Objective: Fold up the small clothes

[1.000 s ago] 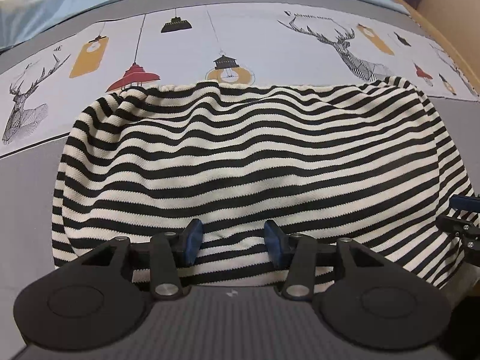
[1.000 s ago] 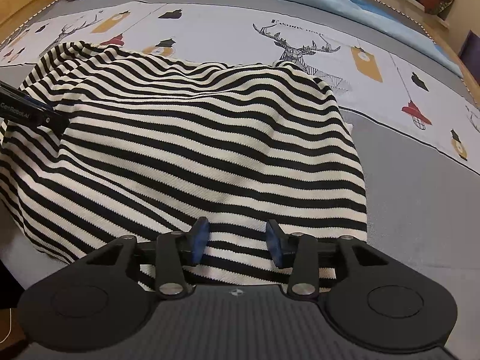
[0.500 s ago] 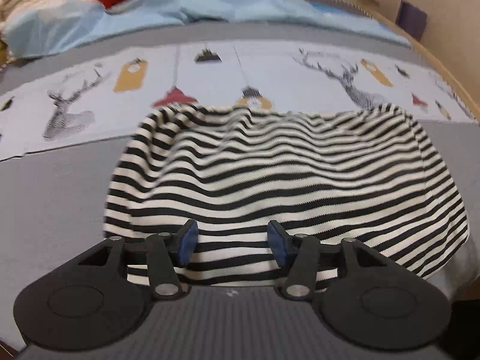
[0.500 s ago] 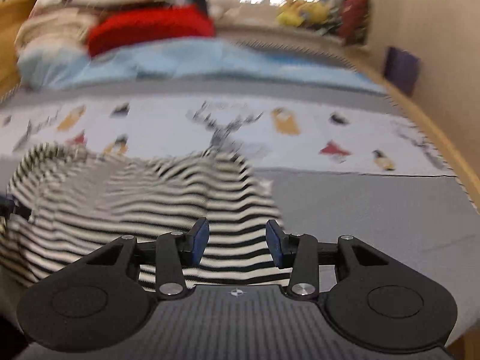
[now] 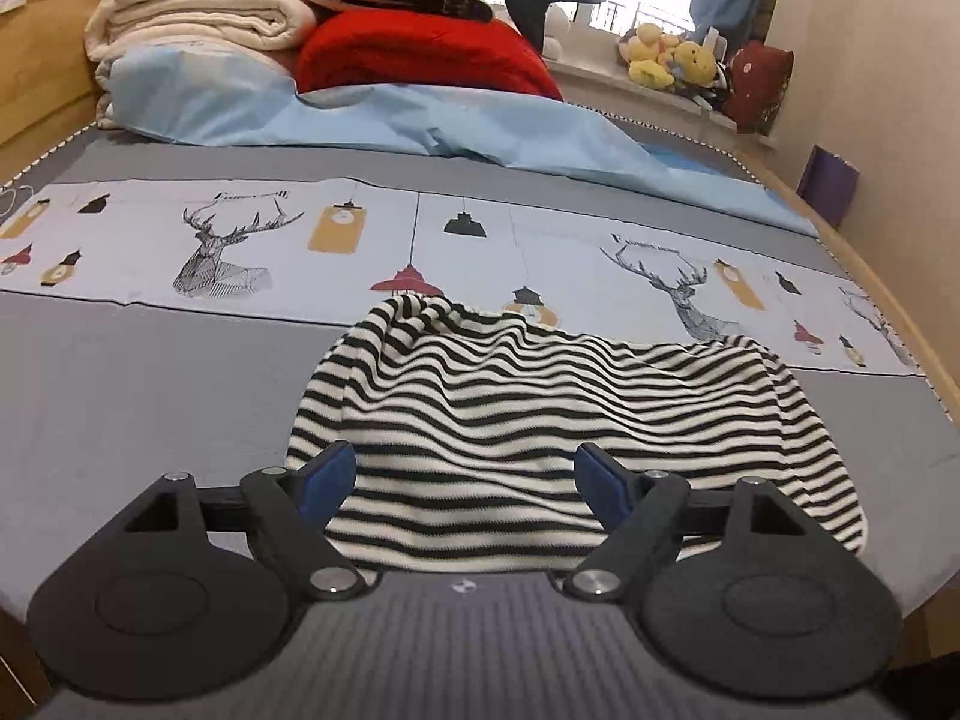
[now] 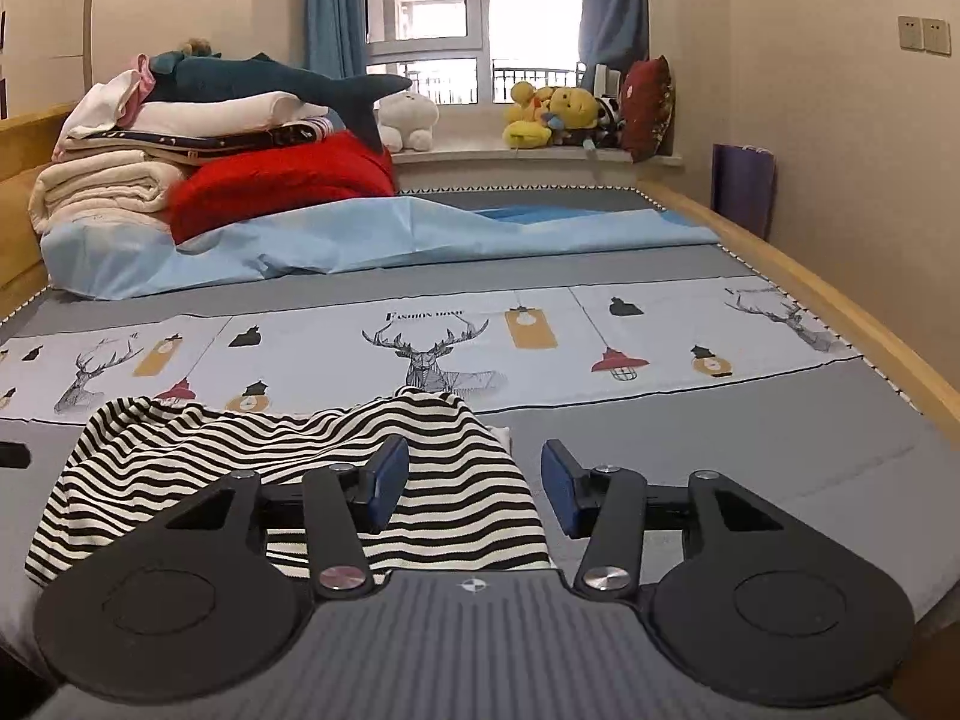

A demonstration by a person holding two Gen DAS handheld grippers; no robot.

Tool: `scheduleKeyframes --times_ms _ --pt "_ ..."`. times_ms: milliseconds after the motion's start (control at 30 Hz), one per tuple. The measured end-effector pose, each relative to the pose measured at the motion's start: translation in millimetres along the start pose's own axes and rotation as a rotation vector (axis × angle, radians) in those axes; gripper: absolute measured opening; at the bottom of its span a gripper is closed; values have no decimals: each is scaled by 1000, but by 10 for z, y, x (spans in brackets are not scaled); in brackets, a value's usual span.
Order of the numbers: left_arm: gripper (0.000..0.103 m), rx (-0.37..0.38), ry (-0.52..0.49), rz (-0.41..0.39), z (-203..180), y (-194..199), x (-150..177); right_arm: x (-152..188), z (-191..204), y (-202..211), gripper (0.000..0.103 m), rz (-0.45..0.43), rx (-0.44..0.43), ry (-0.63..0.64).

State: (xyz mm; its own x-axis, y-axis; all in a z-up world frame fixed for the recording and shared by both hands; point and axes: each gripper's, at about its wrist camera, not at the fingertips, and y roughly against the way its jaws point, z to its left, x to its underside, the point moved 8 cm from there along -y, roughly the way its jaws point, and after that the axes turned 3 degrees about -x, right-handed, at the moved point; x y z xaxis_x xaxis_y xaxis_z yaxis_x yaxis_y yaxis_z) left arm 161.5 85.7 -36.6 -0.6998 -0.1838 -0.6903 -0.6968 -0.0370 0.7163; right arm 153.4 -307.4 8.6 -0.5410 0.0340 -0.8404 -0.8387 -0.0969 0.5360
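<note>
Left gripper (image 5: 465, 477) jaws spread wide, nothing held, poised over near edge of striped garment (image 5: 558, 420). Right gripper (image 6: 475, 483) jaws also well apart, empty, over garment's right edge. Garment lies rumpled on grey bed sheet (image 5: 150, 372), near front edge. Beyond: blue cover (image 6: 360, 240), folded blankets (image 6: 108, 180), red pillow (image 6: 282, 177).

Ribbed knit garment (image 5: 540, 414); matt cotton bedsheet (image 5: 150, 396).

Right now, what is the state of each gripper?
Left gripper: open, holding nothing, above the striped garment.
Right gripper: open, holding nothing.
</note>
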Motion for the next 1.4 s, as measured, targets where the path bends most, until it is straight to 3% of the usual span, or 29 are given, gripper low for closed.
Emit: scheduleKeyframes --times_ms 167,267,367,467,533,600,667,767,900,1067,1233,1400 --pt "84 -44 -116 -61 -53 245 -3 -26 -93 63 51 -13 -18 -82" --pt "84 -34 -153 -110 -52 328 2 -39 -125 45 52 -11 -43 -141" --pt "84 -23 -110 -104 49 258 94 -13 -68 -16 52 8 -53 -151" --pt "83 -14 9 -94 213 115 285 -8 43 -39 52 8 -54 -105" --pt "71 -2 98 -62 323 -17 481 -15 105 -45 52 4 -54 -75" --pt "47 18 165 -12 369 -143 602 -37 127 -42 52 -8 -45 -36" --pt "40 21 195 1 405 -200 604 -66 114 -30 52 -23 -35 4" --pt "40 68 286 25 495 -288 606 -80 31 -60 50 -26 -33 62" --pt "41 40 401 82 706 -432 699 39 -126 -242 47 41 6 175" --pt "50 -2 524 140 951 -540 810 213 -339 -398 47 128 33 140" --pt "54 -72 513 228 1022 -661 961 365 -214 -493 47 202 -16 130" --pt "59 -80 514 267 1039 -782 1084 434 -22 -577 47 240 -47 177"
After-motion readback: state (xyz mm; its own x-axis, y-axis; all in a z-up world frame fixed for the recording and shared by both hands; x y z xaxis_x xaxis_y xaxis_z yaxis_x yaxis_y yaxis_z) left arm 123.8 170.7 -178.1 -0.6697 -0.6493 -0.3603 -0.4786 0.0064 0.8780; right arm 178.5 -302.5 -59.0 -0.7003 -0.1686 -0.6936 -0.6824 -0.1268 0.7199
